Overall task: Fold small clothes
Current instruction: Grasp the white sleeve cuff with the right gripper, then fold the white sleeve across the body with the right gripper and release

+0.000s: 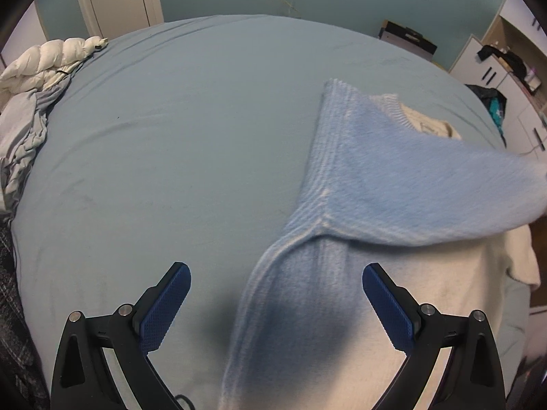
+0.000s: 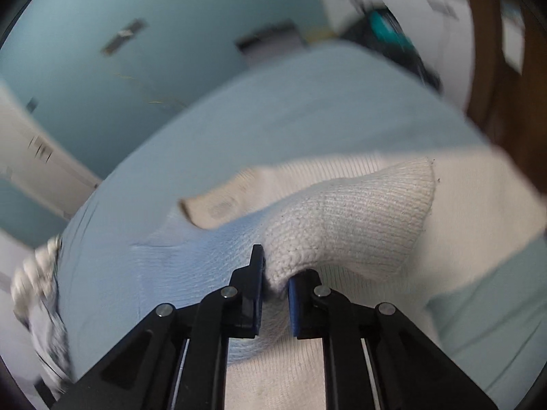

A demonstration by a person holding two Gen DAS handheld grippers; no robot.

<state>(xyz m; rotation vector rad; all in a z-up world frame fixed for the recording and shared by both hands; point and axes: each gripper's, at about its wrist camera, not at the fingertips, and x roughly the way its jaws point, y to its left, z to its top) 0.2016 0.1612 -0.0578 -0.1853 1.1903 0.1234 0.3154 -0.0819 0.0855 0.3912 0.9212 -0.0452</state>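
Pinching only a thin fold of the fluffy blue-and-cream knit sweater (image 2: 342, 218) lying on the pale blue bed (image 1: 171, 136), the right gripper (image 2: 275, 294) risks letting it slip while the left gripper (image 1: 276, 307) hovers released.

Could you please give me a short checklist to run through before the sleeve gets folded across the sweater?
1. Right gripper shut on the sleeve cuff: ok.
2. Sleeve lifted off the sweater: ok.
3. Left gripper open above the sweater's blue edge, gripping nothing: ok.
4. Bed sheet bare to the left of the sweater: ok.
5. Sweater lying flat: cannot tell; its right side is hidden.
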